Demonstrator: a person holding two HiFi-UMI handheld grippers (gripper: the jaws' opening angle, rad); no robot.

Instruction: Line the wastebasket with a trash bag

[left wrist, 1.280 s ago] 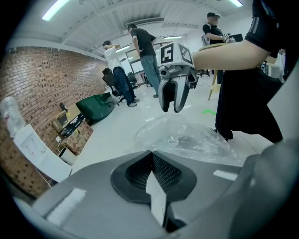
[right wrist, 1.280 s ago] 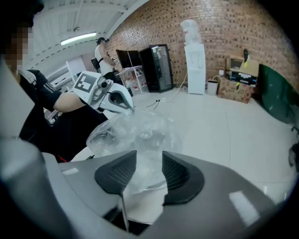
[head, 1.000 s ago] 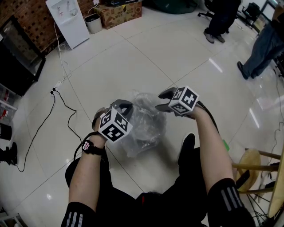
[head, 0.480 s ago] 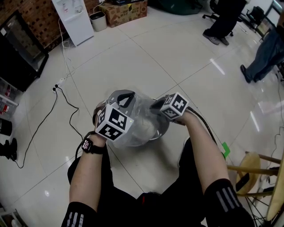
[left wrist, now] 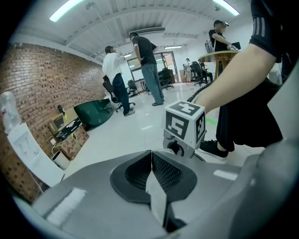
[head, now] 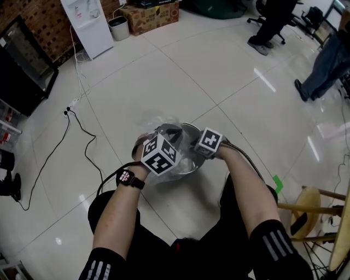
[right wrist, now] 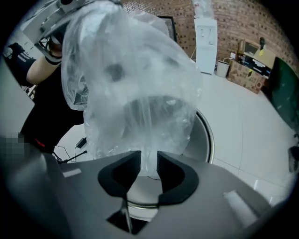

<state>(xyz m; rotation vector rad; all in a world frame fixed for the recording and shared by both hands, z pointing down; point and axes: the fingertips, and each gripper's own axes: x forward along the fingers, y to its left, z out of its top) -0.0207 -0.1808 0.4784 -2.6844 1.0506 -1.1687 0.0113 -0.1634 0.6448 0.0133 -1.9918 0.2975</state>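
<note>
A round metal wastebasket (head: 195,132) stands on the tiled floor in front of the person's knees. A clear trash bag (head: 163,122) is draped over it and hangs between both grippers. My left gripper (head: 170,132) is over the basket's left side; in the left gripper view (left wrist: 151,163) its jaws are shut on a thin strip of the bag film. My right gripper (head: 191,145) is at the basket's right rim. In the right gripper view (right wrist: 148,164) its jaws are opening, with the bag (right wrist: 135,79) passing loosely through the gap and the basket's rim (right wrist: 209,135) below.
A white water dispenser (head: 85,24), a small bin (head: 116,27) and a cardboard box (head: 150,13) stand at the back. A black cable (head: 82,131) runs over the floor at left. A wooden stool (head: 311,208) is close at right. People (head: 322,60) stand at the far right.
Both grippers have come down and closer together, lowering the bag onto the wastebasket. The left gripper has shifted right, and the bag now covers the basket's mouth.
</note>
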